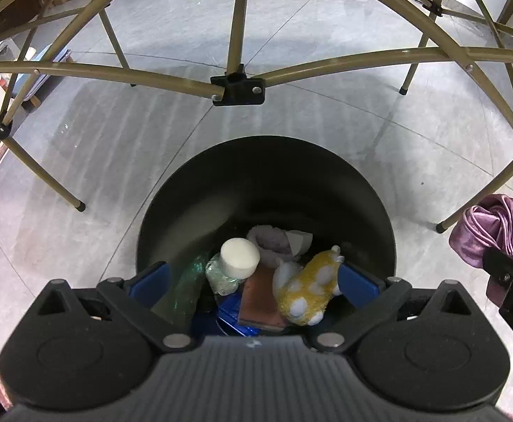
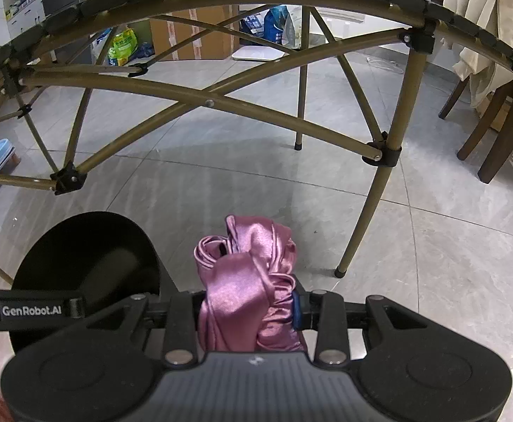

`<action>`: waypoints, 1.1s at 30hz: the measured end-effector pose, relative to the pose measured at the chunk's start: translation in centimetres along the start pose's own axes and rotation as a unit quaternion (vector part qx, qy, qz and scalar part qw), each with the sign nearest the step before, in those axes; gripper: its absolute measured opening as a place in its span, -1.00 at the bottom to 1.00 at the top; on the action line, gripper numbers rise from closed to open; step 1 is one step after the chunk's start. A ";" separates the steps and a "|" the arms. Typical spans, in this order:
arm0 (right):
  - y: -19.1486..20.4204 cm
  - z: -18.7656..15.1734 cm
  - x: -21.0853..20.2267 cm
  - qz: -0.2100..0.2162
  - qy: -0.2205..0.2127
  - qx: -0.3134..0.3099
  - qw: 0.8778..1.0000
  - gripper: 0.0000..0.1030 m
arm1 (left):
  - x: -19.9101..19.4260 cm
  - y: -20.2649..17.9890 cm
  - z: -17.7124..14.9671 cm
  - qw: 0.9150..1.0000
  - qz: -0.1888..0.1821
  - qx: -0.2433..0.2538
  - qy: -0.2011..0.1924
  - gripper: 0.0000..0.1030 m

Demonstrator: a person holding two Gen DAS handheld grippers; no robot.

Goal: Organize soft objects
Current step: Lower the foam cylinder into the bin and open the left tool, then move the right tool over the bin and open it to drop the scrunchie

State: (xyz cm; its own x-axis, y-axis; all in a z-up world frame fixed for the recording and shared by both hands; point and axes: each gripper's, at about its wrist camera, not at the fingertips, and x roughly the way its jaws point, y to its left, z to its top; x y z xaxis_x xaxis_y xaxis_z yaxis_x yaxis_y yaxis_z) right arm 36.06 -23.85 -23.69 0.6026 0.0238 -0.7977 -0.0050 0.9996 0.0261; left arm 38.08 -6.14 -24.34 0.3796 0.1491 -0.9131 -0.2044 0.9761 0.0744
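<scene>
Gripping pink satin cloth (image 2: 245, 281) — right gripper (image 2: 247, 311)

Folding table frame (image 2: 221, 95) on tiled floor (image 1: 326, 123); wooden chair (image 2: 495, 133) beside

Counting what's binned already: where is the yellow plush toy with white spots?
In the left wrist view, the yellow plush toy with white spots lies inside the black bin, right of the white foam cylinder.

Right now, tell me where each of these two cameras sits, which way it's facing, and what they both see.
Left wrist: on the left gripper, looking steeply down into the black bin holding a yellow plush toy; its open blue fingers show.
Right wrist: on the right gripper, angled down at the tiled floor and folding-table legs; it is shut on a pink satin cloth.
Shared: the bin, the cloth, the floor and the table frame.
</scene>
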 end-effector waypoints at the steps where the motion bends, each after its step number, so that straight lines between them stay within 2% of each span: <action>1: 0.1 0.0 0.0 0.001 0.001 -0.001 1.000 -0.36 | 0.0 0.1 0.0 1.000 0.001 0.000 0.000 1.00; 12: 2.2 -0.2 0.2 0.023 0.020 -0.015 0.999 -0.35 | 0.0 2.8 0.2 1.000 0.011 0.005 0.005 1.00; 20: 4.9 -0.2 0.1 0.050 0.034 -0.029 0.998 -0.35 | -0.9 7.5 0.8 0.999 0.030 -0.012 -0.014 1.00; 28: 8.6 -0.3 0.3 0.073 0.046 -0.056 0.995 -0.35 | -0.3 13.3 0.4 0.997 0.059 -0.040 -0.009 1.00; 33: 11.2 -0.5 0.5 0.083 0.054 -0.079 0.992 -0.35 | 0.1 17.2 -0.3 0.996 0.063 -0.060 0.001 1.00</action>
State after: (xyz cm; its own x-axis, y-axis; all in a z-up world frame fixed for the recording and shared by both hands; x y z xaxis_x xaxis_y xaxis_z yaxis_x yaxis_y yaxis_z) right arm 35.87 -12.64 -24.10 0.4942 0.1807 -0.8504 -0.2270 0.9711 0.0744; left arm 34.33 10.63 -23.30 0.3432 0.2686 -0.9000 -0.3573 0.9235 0.1394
